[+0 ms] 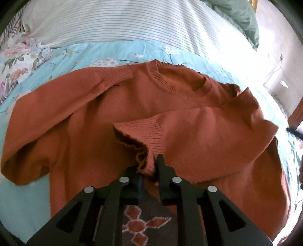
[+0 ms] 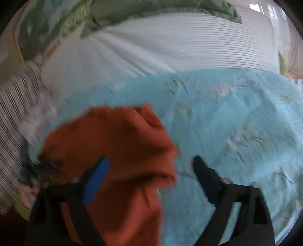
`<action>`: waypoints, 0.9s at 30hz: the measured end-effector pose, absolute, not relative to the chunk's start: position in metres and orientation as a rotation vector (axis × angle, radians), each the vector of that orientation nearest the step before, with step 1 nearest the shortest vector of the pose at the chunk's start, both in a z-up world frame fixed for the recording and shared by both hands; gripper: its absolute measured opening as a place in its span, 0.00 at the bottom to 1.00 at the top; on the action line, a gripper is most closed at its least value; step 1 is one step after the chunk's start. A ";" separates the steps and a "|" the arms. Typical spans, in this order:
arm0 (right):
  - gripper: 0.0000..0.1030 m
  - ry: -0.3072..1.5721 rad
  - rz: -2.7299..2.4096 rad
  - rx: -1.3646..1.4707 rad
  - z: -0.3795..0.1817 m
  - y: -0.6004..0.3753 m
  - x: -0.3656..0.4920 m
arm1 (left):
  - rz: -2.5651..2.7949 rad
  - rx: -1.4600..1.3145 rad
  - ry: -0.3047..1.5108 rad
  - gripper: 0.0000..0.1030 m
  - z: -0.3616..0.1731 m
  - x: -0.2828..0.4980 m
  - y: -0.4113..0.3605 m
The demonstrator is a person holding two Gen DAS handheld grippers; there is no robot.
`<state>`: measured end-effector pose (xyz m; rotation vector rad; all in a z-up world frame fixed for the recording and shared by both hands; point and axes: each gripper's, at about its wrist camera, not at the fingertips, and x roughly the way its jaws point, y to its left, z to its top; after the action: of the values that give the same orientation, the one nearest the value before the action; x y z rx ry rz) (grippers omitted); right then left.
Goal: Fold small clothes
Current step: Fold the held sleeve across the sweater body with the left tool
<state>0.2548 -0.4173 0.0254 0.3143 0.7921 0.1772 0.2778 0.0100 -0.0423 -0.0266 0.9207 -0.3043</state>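
Observation:
A rust-orange sweater (image 1: 85,123) lies front up on a light blue floral sheet (image 1: 85,54), its ribbed collar (image 1: 180,85) at the far side. One sleeve is folded across the chest, its cuff (image 1: 115,75) beside the collar. The other sleeve crosses the body from the right, and my left gripper (image 1: 149,164) is shut on its ribbed cuff (image 1: 140,132), which bunches between the fingers. In the blurred right wrist view, my right gripper (image 2: 151,159) stands open above an edge of the sweater (image 2: 123,142), with cloth below the gap but not pinched.
White striped bedding (image 1: 113,22) and a green blanket (image 1: 244,17) lie beyond the sheet. Crumpled floral fabric (image 1: 22,56) sits at the far left. A dark knit panel with an orange flower motif (image 1: 140,225) shows under my left gripper. Blue sheet (image 2: 236,123) spreads to the right.

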 end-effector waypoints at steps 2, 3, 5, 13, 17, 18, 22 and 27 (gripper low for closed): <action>0.53 0.811 0.177 0.319 0.022 -0.408 0.291 | -0.294 -0.046 0.926 0.24 -0.043 0.279 0.012; 0.53 0.832 0.187 0.338 0.019 -0.402 0.312 | -0.282 -0.063 0.933 0.26 -0.044 0.281 0.014; 0.53 0.866 0.195 0.355 0.014 -0.388 0.336 | -0.267 -0.104 0.943 0.27 -0.045 0.284 0.020; 0.35 1.067 -0.009 -0.031 -0.023 -0.338 0.411 | -0.271 -0.117 0.974 0.27 -0.051 0.291 0.022; 0.06 1.069 -0.032 0.026 -0.030 -0.371 0.411 | -0.270 -0.057 0.958 0.10 -0.052 0.291 0.013; 0.05 1.049 -0.040 0.051 -0.025 -0.379 0.411 | -0.270 -0.045 0.951 0.05 -0.052 0.291 0.011; 0.05 0.939 -0.090 0.146 -0.004 -0.409 0.411 | -0.283 -0.016 0.910 0.03 -0.044 0.298 0.005; 0.06 0.979 -0.055 0.228 -0.021 -0.424 0.421 | -0.215 0.046 0.839 0.00 -0.035 0.320 -0.005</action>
<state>0.4213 -0.4235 -0.0206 0.2283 0.9792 -0.0546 0.3203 -0.0054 -0.0347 0.0455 0.8389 -0.2149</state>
